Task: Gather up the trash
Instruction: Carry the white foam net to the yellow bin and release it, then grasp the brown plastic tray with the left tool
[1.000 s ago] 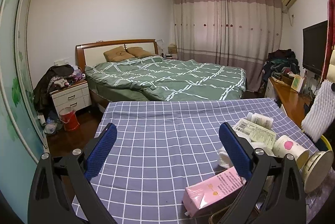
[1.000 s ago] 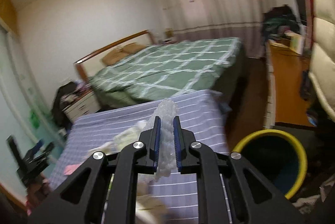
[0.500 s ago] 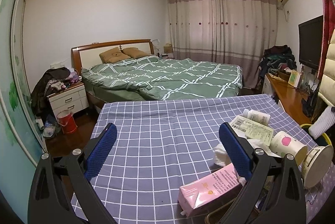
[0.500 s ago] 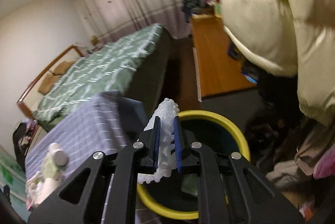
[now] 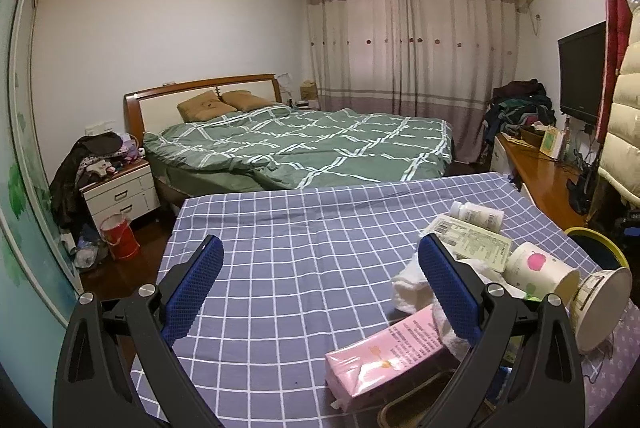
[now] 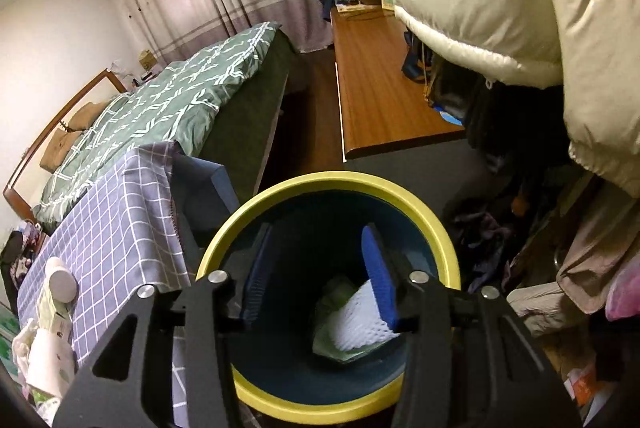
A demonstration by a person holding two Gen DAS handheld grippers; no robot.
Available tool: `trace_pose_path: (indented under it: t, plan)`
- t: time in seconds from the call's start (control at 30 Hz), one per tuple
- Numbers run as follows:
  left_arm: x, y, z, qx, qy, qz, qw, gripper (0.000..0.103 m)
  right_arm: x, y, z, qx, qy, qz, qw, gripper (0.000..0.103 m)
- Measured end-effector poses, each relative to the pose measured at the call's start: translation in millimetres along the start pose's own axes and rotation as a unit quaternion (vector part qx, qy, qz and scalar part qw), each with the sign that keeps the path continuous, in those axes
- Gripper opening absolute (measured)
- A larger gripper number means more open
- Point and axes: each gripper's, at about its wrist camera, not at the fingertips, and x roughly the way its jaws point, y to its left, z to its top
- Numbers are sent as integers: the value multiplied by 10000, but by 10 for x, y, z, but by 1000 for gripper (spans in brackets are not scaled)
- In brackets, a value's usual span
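The right hand-held gripper (image 6: 316, 274) hangs over the bin (image 6: 332, 183); its jaws have just opened, and the foam net (image 6: 356, 316) lies below them. The left hand-held gripper (image 5: 320, 282), wide open and empty, is nearer the carton (image 5: 384, 352), which lies lower right, long axis pointing away.

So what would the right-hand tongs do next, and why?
Probably lift away and swing back toward the table. The right tongs have just been opening over the bin, the white foam net already lies inside, and cups and wrappers still wait on the table.
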Motion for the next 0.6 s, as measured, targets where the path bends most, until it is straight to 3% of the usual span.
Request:
trace_pose_path:
  t: [0.2, 0.37, 0.6]
  plan:
    - [7, -47, -26, 141, 74, -49, 9999, 96, -119, 106, -68, -185, -8, 72, 9998, 49]
    - [-57, 37, -56, -89, 530, -516, 9972, 96, -187, 108, -117, -245, 17, 154, 9996, 49]
    - [-283, -248, -420, -130, 1163, -833, 9896, 96, -209, 158, -133, -266, 17, 317, 9991, 50]
